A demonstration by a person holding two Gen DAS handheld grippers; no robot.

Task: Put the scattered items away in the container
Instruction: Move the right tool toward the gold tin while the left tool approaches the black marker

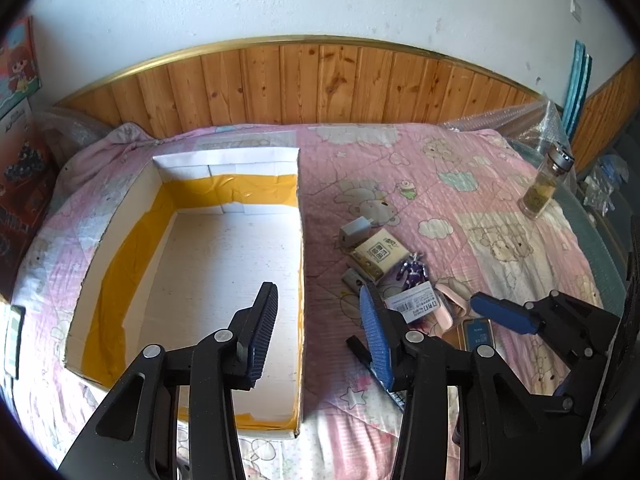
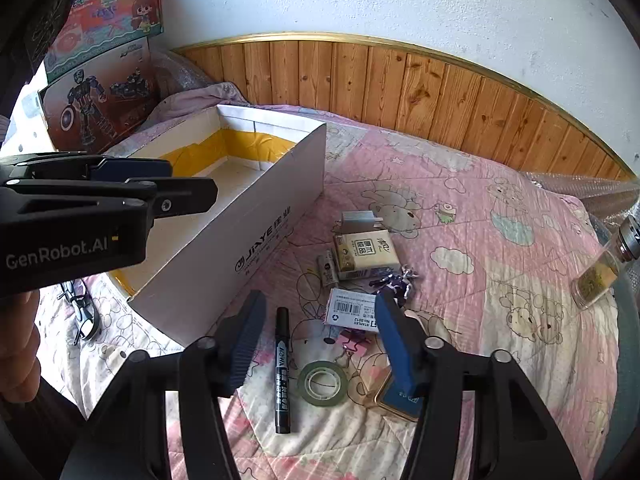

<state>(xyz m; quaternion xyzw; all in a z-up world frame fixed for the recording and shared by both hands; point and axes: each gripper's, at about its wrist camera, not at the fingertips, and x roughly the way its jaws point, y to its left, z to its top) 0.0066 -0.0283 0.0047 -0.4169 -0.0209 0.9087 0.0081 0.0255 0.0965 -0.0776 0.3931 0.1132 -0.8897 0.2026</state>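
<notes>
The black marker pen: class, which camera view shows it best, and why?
The right wrist view: the black marker pen lies there in full on the quilt, cap to end, beside the tape roll. In the left wrist view only a short black stretch shows, the rest hidden behind a finger of the left gripper.

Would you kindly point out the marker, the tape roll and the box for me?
marker (image 2: pixel 282 372): right wrist view, mid-barrel.
tape roll (image 2: pixel 305 389): right wrist view, left side of ring.
box (image 1: pixel 224 268): left wrist view, bare floor.
</notes>
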